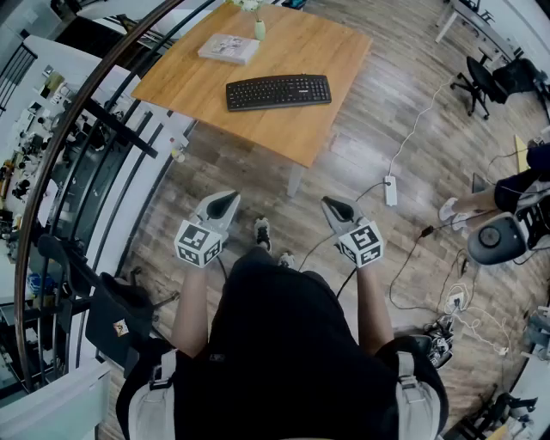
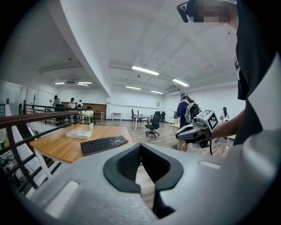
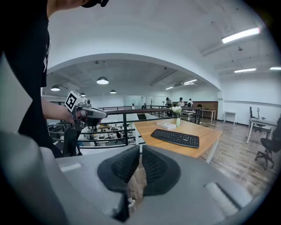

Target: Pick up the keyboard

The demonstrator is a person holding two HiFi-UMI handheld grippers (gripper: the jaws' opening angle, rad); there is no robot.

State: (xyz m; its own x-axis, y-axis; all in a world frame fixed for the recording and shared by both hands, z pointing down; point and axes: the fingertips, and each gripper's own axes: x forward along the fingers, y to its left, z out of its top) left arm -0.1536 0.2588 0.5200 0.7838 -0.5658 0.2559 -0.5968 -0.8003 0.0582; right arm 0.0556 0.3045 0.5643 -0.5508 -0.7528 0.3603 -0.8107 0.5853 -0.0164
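Note:
A black keyboard (image 1: 278,91) lies on a square wooden table (image 1: 206,82), well ahead of me. It also shows in the left gripper view as the keyboard (image 2: 104,144) and in the right gripper view as the keyboard (image 3: 175,137). My left gripper (image 1: 230,199) and right gripper (image 1: 331,204) hang in the air over the floor, well short of the table, both shut and empty. The left gripper (image 2: 140,147) has its pads together. So does the right gripper (image 3: 140,149). Each gripper shows in the other's view.
A white book (image 1: 229,48) and a small vase with flowers (image 1: 259,26) sit at the table's far side. A black railing (image 1: 103,137) runs along the left. Cables and a power strip (image 1: 390,190) lie on the floor at the right, near an office chair (image 1: 475,82).

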